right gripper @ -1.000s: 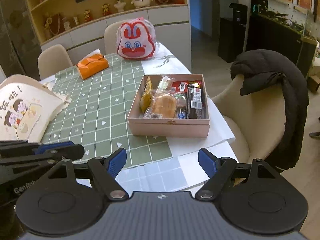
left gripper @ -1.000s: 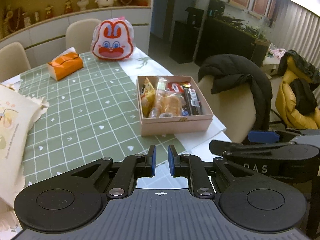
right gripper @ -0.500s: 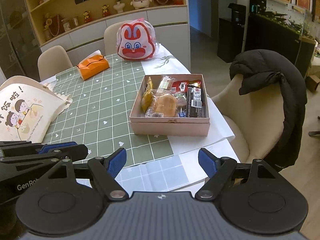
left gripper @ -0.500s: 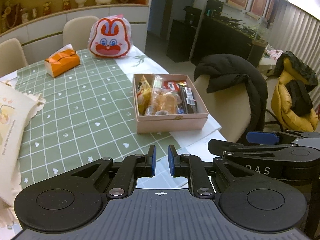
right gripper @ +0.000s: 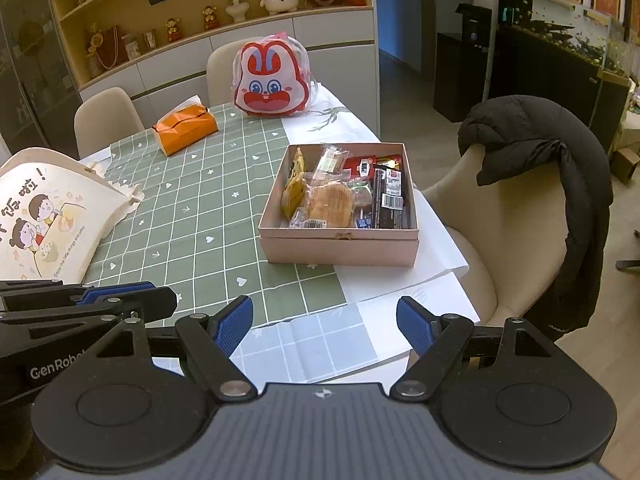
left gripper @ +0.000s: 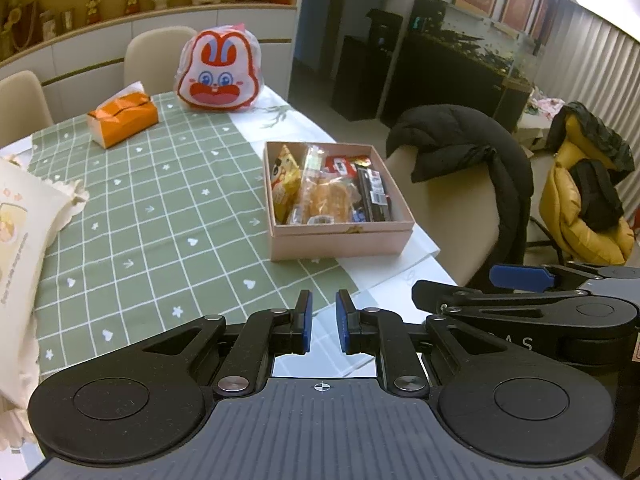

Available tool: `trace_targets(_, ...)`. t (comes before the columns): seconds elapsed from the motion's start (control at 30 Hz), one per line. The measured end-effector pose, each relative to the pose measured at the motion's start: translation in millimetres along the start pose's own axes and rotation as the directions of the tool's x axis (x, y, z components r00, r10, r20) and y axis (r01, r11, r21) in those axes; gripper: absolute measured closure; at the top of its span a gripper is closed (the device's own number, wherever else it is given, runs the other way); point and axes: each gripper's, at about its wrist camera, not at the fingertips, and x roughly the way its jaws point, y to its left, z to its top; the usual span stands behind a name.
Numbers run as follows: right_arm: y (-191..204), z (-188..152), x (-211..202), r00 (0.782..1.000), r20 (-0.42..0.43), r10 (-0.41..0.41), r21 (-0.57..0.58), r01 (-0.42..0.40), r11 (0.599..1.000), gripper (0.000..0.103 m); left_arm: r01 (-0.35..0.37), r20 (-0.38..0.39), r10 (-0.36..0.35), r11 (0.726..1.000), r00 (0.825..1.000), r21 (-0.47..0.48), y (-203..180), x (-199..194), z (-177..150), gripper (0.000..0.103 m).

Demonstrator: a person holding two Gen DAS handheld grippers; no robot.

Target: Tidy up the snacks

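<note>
Right wrist view shows snacks [right gripper: 344,196] packed in the pink box [right gripper: 340,246]; right gripper [right gripper: 325,325] wide open, left gripper [left gripper: 321,322] nearly closed, both empty.

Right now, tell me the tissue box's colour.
Orange tissue box with white tissue on top; clearest in the right wrist view.

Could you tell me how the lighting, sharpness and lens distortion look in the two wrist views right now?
Left wrist view: strong fisheye bending at the edges, blown-out glare in the top right corner, pink box of snacks sharp. Right wrist view: the same barrel distortion, dim warm indoor light, soft shadow beside the pink box; the tablecloth grid looks crisp, with no motion blur.
</note>
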Motion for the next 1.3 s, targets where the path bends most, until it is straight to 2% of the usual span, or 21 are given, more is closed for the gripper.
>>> trace_targets(1.3, 1, -2, 5, 0.999, -0.030, -0.019, 0.016, 0.020, 1.000, 0.023, 0.038, -0.057, -0.040, 0.999, 0.998, -0.036, 5, 15, -2, 0.086)
